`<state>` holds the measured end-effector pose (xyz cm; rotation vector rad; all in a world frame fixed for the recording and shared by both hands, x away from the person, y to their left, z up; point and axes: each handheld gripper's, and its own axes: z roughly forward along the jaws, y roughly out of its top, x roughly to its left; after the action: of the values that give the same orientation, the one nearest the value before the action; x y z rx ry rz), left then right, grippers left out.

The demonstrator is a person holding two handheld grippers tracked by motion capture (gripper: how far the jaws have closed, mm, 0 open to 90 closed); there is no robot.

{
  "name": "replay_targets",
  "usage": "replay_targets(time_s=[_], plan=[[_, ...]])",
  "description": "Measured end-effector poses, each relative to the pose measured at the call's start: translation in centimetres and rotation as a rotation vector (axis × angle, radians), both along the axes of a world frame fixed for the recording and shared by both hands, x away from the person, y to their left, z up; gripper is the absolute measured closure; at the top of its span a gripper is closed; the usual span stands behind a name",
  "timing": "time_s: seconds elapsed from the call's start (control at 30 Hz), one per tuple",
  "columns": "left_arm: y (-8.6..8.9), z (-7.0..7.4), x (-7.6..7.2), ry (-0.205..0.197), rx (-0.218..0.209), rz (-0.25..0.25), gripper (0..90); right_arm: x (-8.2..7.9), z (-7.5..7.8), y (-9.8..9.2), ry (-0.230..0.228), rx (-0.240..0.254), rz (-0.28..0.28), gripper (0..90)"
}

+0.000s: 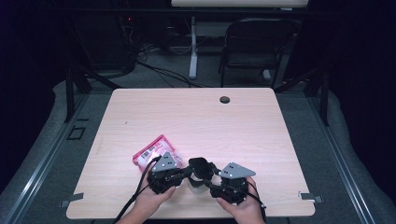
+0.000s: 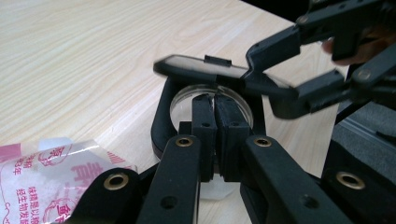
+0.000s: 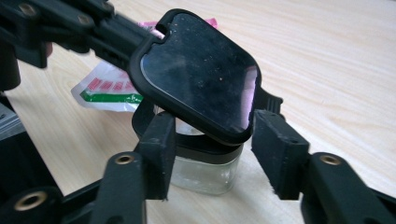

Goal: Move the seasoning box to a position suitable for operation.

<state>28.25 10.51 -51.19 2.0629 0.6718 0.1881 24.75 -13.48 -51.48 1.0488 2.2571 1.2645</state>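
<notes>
A wooden table carries a red and white packet near its front edge, left of a small clear jar. The left gripper is clamped shut on the jar's rim. The right gripper stands wide around the jar's raised black lid, with its left pad touching the lid.

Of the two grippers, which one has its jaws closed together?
The left gripper: its jaws meet at the mouth of the glass jar. The right gripper has its jaws apart, one on each side of the open black lid.
</notes>
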Motion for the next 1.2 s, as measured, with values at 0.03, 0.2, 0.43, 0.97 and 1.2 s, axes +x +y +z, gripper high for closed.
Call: replay_targets(time_s=[0.03,0.2,0.43,0.97,1.2], plan=[[0.0,-0.2,0.0,0.004,0.005,-0.001,87.9,0.0,0.1,-0.1,-0.006,0.003,0.001,51.6],[-0.1,-0.7,0.1,0.019,0.01,-0.007,89.7,-0.1,0.6,-0.6,-0.023,0.056,-0.017,59.6],[-0.3,-0.9,0.1,0.015,0.003,-0.016,90.0,0.0,1.1,-1.5,-0.01,0.107,-0.044,73.5],[-0.2,-1.1,0.0,0.01,-0.011,-0.014,90.0,1.9,0.5,-1.1,-0.007,0.121,-0.117,74.1],[-0.2,-1.1,0.0,0.01,-0.015,-0.017,90.0,2.8,0.6,-2.3,0.042,0.171,-0.124,84.4]])
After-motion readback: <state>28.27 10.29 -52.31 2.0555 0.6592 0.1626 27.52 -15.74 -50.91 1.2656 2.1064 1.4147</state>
